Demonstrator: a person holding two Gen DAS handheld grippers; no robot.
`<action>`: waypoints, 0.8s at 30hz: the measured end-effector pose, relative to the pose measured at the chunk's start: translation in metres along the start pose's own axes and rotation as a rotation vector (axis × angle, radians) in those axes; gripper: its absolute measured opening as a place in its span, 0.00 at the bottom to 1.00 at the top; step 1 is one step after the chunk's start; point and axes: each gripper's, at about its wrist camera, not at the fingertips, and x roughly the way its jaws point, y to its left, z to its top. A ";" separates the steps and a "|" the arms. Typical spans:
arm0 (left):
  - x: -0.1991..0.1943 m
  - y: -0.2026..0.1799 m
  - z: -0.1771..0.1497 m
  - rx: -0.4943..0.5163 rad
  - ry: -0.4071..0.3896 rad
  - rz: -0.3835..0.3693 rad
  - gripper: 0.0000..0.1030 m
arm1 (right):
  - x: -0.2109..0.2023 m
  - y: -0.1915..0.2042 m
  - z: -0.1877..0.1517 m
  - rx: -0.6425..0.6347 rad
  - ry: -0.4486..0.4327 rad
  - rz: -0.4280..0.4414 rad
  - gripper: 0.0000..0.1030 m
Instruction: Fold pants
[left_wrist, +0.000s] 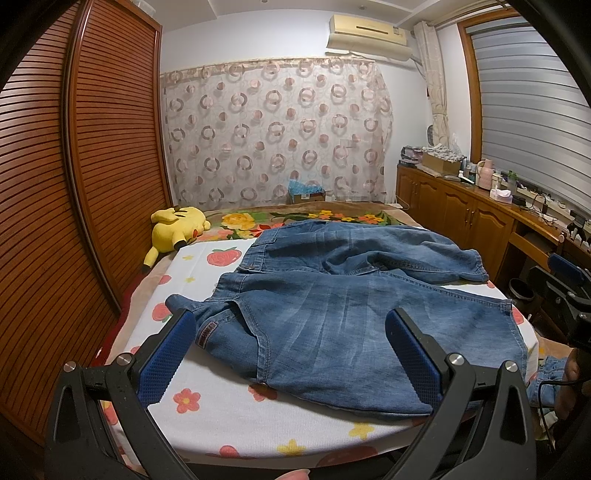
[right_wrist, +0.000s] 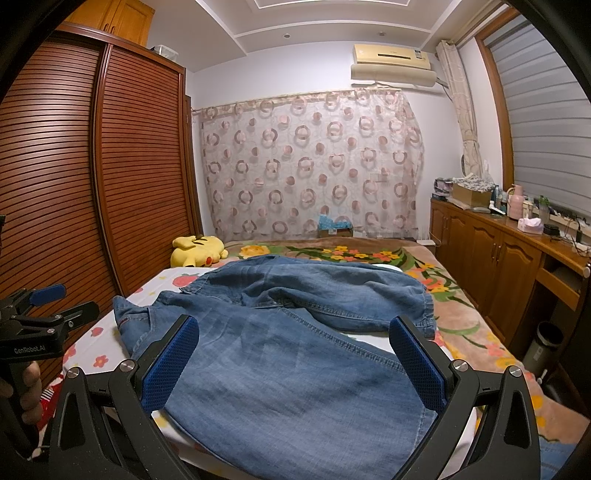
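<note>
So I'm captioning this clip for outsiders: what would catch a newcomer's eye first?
The blue denim pants sprawled unfolded across the bed's flowered sheet, with both grippers, left and right, open just above them. Then the yellow plush toy at the bed's far left.

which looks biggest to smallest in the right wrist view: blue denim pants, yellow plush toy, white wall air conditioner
1. Blue denim pants, though nearness inflates them.
2. White wall air conditioner.
3. Yellow plush toy; close to the air conditioner.
</note>
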 end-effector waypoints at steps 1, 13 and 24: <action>0.000 0.001 0.000 -0.001 0.000 -0.001 1.00 | 0.000 0.000 0.000 0.000 0.000 0.000 1.00; -0.005 0.002 0.005 0.000 0.002 -0.002 1.00 | 0.000 0.000 0.000 0.000 0.001 0.000 1.00; 0.007 -0.007 -0.006 0.002 0.038 -0.023 1.00 | 0.007 -0.003 0.000 -0.001 0.029 0.009 1.00</action>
